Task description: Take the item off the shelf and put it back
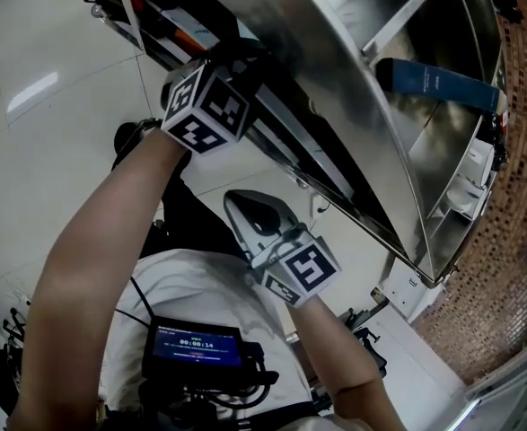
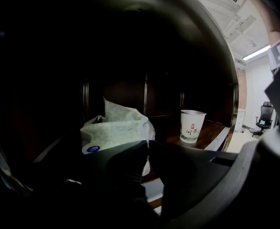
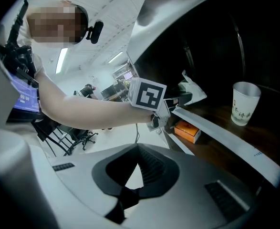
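**Left gripper at the packet, deep in the shelf**

The left gripper (image 2: 147,144) is reaching into the dark shelf bay (image 2: 211,132), and its jaws are all but together, with only a hairline slit at the tips. Those tips sit right on the near right edge of the pale green-and-white packet (image 2: 116,130), pinching the wrapper there. The rest of the packet bulges away to the left and far side of the jaws, crumpled, with one corner poking up. From the right gripper view, the same packet sticks out just past the left gripper's nose, above the front lip of the shelf board.

To the right of the packet, farther along the board and clear of it, a paper cup (image 2: 192,126) stands upright. One level down, near the shelf's front edge, lies an orange box (image 3: 187,131).

The right gripper (image 3: 137,149) hangs back, low and outside the shelf, well away from the packet. Its jaws meet at the tips with nothing between them, and only pale floor shows through the gap behind them.
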The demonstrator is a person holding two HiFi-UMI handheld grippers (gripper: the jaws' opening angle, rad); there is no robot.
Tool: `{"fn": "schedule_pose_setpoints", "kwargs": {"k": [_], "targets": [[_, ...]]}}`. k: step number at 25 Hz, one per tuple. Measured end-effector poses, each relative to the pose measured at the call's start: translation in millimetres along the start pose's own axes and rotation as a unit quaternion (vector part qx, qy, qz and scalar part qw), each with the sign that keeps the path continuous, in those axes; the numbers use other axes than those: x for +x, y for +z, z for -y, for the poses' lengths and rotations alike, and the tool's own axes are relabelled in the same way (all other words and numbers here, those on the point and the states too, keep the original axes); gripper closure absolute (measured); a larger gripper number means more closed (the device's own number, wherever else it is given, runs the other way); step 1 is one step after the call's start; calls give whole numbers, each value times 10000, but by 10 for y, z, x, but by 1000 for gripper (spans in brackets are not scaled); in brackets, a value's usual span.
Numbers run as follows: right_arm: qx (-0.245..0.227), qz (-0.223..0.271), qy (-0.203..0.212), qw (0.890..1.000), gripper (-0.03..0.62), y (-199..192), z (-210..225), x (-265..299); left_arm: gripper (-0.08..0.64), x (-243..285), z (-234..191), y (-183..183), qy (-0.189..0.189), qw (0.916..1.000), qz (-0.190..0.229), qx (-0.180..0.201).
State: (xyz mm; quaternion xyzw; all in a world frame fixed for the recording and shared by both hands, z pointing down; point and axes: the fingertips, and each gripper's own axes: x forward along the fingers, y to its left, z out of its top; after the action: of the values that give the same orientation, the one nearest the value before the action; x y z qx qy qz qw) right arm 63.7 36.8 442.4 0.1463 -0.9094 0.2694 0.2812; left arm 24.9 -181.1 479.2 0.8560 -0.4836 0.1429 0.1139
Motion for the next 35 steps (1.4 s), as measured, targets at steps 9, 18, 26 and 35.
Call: {"fn": "schedule_pose_setpoints", "kwargs": {"k": [9,18,26,35], "targets": [[80,22,-2,10000,588,2,77,26,405,8,68,32,-56,9999,4,-150],[64,97,-72,9999,588,93,0,66,404,-212,38,5,76,10000,10,-44],[24,279,-310,9991,588,123,45,-82,536,-513,116,-73,197,9997,-94,92],[110,1008,-574,9932,588,426,104,-206,555,-1253,197,-141,-162,9996,-233,56]]}}
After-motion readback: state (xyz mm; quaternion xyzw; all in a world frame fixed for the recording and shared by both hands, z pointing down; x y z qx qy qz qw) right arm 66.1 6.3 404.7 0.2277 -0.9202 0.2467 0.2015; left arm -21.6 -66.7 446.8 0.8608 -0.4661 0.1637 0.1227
